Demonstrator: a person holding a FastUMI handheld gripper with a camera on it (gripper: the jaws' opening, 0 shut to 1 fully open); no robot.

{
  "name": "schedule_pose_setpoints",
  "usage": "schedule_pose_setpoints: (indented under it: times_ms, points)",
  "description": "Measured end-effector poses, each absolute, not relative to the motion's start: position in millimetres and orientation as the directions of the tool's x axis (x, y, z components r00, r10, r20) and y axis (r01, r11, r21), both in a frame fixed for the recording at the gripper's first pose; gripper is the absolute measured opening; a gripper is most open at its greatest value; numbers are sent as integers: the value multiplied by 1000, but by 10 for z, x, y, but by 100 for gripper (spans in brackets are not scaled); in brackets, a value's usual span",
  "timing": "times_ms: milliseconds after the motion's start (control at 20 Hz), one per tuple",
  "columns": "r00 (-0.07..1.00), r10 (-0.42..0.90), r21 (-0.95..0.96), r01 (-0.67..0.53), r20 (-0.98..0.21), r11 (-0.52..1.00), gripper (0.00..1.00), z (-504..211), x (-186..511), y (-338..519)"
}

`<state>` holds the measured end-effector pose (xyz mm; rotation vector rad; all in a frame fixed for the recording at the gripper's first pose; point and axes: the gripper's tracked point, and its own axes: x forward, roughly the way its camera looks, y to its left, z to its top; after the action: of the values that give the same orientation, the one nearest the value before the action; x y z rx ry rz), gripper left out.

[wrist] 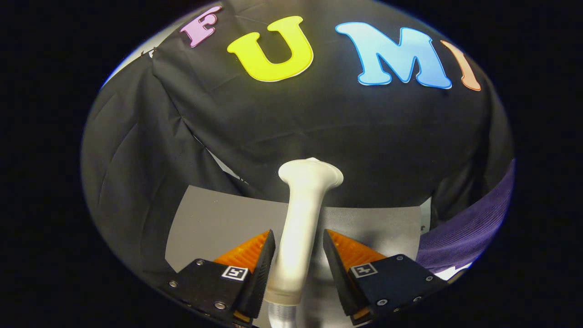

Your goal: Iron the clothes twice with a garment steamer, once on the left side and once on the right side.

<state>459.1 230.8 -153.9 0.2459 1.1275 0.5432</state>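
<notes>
The gripper [299, 243] sat low in the frame with its two fingers spread, the white steamer [300, 218] standing between them; the left finger [262, 269] touched its handle while the right stood just apart. A grey sheet [214, 218] lay behind. Purple clothing [469, 232] showed at lower right.

Light falls from above and ahead, bright on the white steamer handle [303, 218] between the gripper [298, 255] fingers, which glares softly along its top. The grey mat [214, 223] is evenly lit; the black cloth stays dim. Fisheye bending curves everything outward.
</notes>
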Motion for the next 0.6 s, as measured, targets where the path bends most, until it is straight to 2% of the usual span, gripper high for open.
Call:
schedule_pose_setpoints:
  times_ms: [400,600]
  points:
    - [259,624,579,-235,-737,781,43,-1613,4568,2396]
    - [295,671,633,-225,-681,741,38,-1435,4469,2368]
